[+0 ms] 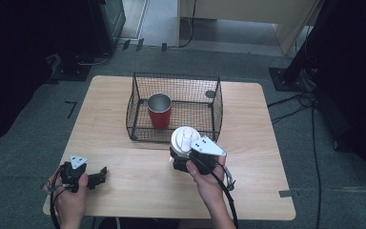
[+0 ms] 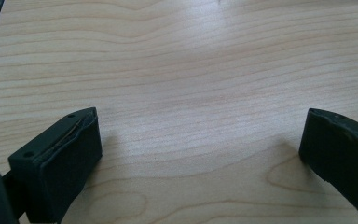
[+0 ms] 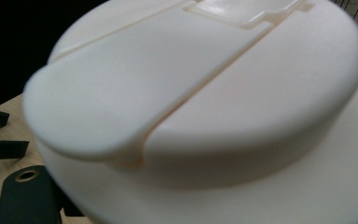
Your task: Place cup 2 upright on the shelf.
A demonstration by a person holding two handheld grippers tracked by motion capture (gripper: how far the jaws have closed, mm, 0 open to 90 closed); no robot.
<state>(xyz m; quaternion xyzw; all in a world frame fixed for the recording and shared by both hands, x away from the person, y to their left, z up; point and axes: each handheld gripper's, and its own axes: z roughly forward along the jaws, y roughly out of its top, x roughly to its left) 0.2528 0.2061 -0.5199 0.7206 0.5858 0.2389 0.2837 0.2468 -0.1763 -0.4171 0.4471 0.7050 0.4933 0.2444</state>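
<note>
Near the counter's [image 1: 124, 191] middle, just before the wire basket [image 1: 138, 102], my right hand-held gripper [image 1: 183, 155] clamps the white lid [image 1: 185, 138] by its rim: light, stiff, slippery plastic.

I see a creamy white lid [image 1: 185, 139], a red cup [image 1: 159, 114] with a silver inside, and a black wire-mesh basket [image 1: 138, 102]. The tabletop [image 1: 138, 176] shows pale wood grain.

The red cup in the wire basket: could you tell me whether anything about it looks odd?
The red cup stands upright in the wire basket but has no lid. The white lid is clamped in the right gripper just outside the basket's front edge.
</note>
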